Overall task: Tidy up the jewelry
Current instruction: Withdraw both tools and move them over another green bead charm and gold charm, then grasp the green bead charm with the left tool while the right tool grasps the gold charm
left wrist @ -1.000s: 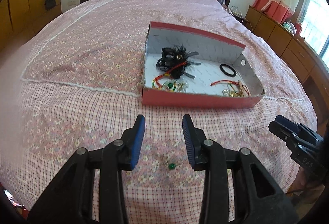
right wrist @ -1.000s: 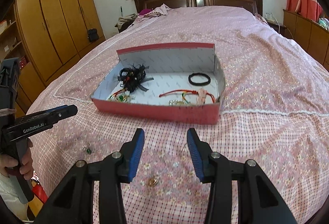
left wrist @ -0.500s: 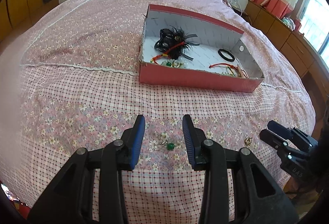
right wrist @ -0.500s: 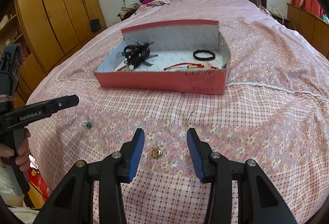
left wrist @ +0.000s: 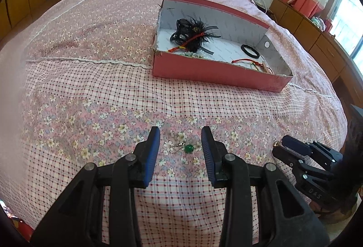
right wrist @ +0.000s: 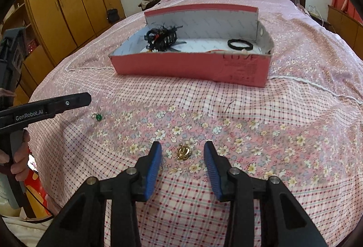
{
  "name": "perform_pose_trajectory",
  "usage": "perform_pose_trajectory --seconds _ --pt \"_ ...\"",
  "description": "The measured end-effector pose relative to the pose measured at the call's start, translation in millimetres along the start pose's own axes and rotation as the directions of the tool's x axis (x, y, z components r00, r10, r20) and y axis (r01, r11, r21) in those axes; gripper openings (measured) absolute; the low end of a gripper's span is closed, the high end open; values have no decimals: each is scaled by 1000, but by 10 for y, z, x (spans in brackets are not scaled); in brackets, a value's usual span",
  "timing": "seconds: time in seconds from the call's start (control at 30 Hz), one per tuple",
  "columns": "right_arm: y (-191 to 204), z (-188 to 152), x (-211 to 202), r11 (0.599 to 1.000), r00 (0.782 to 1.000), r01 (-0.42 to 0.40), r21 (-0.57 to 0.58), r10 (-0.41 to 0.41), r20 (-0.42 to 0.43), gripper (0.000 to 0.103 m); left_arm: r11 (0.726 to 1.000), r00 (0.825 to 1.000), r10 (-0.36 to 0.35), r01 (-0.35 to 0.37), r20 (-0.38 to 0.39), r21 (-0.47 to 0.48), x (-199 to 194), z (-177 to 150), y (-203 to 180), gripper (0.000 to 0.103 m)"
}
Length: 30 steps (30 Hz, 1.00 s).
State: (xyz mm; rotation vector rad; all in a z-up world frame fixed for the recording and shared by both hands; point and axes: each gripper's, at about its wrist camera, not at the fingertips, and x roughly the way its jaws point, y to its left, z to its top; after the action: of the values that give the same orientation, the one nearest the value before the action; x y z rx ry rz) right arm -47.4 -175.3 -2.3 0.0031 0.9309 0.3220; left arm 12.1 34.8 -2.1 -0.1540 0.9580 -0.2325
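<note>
Earrings lie on the bed: green one (left wrist: pixel 188 148) between the parted left fingers (left wrist: pixel 152 151), gold one (right wrist: pixel 184 151) between the parted right fingers (right wrist: pixel 153 167); each should be pinched low, without fabric

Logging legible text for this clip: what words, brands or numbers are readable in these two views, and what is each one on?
"GenRobot.AI": white print on the side of the left hand-held gripper, seen in the right wrist view.
"DAS": embossed on the body of the right hand-held gripper, seen in the left wrist view.
Dark marks on the front wall of the red box, near its right end: too faint to read.
</note>
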Motion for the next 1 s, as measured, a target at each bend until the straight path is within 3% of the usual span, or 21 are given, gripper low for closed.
perform_pose_trajectory --seconds 0.17,0.33,1.0 --pt "12 -28 61 1000 1000 0 -17 -1 -6 35 1000 1000 0 0 -14 -12 19 -20 7 29" --pt "34 -52 114 999 1000 17 -52 -17 0 17 1000 1000 2 -2 -21 -6 48 -27 -9 29" --pt "-143 127 -224 1000 994 -14 9 13 110 16 997 999 -20 23 -34 80 133 -93 -207 28"
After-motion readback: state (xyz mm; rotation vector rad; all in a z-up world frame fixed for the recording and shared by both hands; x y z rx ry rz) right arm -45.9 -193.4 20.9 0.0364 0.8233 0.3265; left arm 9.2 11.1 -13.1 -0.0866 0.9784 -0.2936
